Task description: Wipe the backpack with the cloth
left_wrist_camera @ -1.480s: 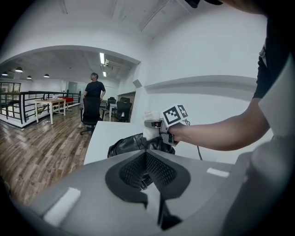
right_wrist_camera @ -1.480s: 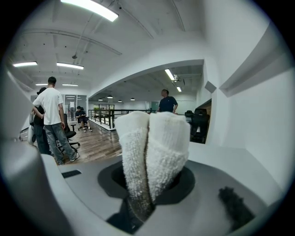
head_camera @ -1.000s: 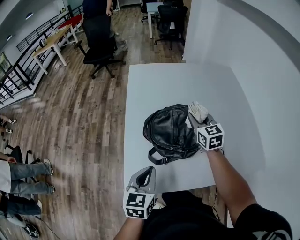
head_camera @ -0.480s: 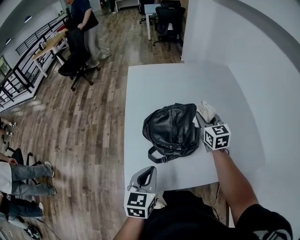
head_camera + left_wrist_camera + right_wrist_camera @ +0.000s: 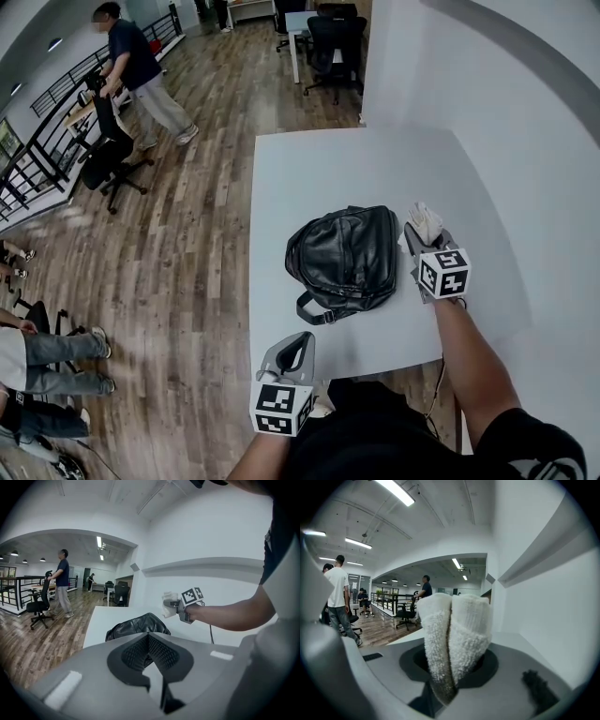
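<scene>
A black leather backpack (image 5: 345, 258) lies flat on the white table (image 5: 328, 169), its strap loop toward the front left. My right gripper (image 5: 418, 236) hovers just off the backpack's right side, shut on a folded white cloth (image 5: 424, 223); the cloth (image 5: 452, 634) fills the right gripper view, pinched between the jaws. My left gripper (image 5: 302, 339) sits at the table's front edge, below the backpack, jaws shut with nothing in them. In the left gripper view the backpack (image 5: 136, 625) lies ahead, with the cloth (image 5: 169, 607) to its right.
A white wall (image 5: 525, 141) borders the table's right side. The left and front table edges drop to a wooden floor (image 5: 169, 234). A person (image 5: 136, 66) pushes an office chair (image 5: 105, 155) at the far left; more chairs (image 5: 333, 37) stand at the back.
My right gripper has carried the cloth to the right, off the backpack's upper right corner to a spot beside it. The left gripper stayed put. The person with the chair moved left.
</scene>
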Motion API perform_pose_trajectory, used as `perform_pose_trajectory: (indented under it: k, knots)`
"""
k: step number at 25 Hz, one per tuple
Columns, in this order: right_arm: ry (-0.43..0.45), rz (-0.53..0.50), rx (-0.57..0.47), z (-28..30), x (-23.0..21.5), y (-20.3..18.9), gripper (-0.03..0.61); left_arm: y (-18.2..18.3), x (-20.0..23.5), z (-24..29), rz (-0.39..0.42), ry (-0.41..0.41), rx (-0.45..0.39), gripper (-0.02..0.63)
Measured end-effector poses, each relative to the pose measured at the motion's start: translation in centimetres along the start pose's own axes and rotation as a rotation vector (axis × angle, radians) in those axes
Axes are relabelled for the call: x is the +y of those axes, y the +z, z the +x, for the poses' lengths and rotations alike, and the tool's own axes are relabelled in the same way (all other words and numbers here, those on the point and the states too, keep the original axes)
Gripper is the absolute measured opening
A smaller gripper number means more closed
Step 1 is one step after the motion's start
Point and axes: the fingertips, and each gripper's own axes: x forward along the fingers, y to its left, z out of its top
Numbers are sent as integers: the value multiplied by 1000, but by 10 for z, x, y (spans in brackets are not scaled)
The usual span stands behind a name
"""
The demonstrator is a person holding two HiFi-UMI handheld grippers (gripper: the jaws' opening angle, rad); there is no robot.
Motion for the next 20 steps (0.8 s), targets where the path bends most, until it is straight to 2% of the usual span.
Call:
perform_pose_trajectory:
  k: [6,10,15,20]
  knots:
    - [-8,-3,-5,-5,-1,1,98,-1,-4,0,11,-4,-2,6]
    - [24,32,-34,-8,9,8,98,0,-3,0,3,0,-5,6]
    - [121,50,-55,0,49,15,98,-1,3,-1,-3,20,-7,6]
    - [240,48,-22,26,104,6,99,-3,13,0,-20,47,-2,6]
